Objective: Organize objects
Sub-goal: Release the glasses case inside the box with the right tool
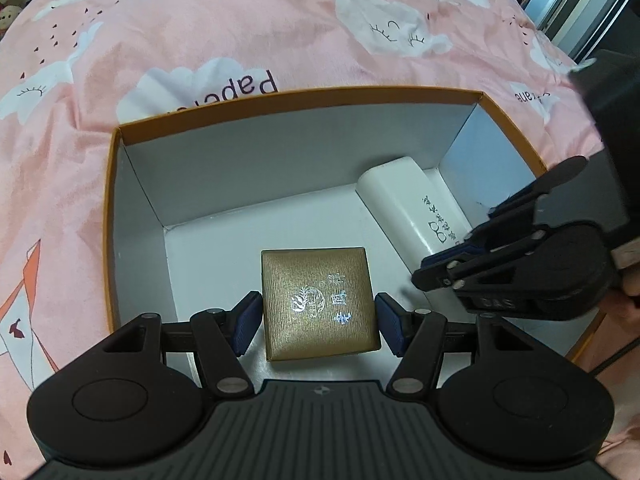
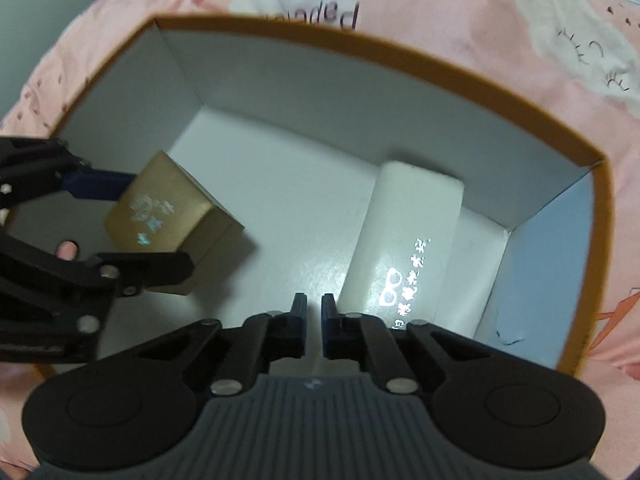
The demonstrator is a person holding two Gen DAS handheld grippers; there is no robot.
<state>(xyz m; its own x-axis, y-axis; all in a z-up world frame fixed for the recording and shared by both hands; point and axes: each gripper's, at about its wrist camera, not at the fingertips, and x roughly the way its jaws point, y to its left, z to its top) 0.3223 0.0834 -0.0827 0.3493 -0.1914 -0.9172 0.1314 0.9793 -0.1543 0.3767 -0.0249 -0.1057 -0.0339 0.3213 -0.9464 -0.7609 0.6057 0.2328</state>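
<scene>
An orange-rimmed cardboard box point(image 1: 300, 94) point(image 2: 360, 44) with a white inside lies open on the bed. My left gripper point(image 1: 319, 312) point(image 2: 148, 226) is shut on a small gold gift box point(image 1: 320, 300) point(image 2: 160, 208), its blue pads point(image 1: 248, 320) pressed on two opposite sides. In the right wrist view the gold box hangs tilted over the left part of the floor. A white glasses case point(image 1: 412, 204) point(image 2: 404, 240) lies along the right wall. My right gripper point(image 2: 314, 304) point(image 1: 432, 268) is shut with nothing in it, just left of the case's near end.
A pink bedsheet point(image 1: 240, 32) with cloud prints surrounds the box on all sides. Bare white floor point(image 2: 288, 200) lies between the gold box and the case. A fingertip point(image 2: 66, 249) shows behind the left gripper. Dark furniture point(image 1: 592, 8) stands at far right.
</scene>
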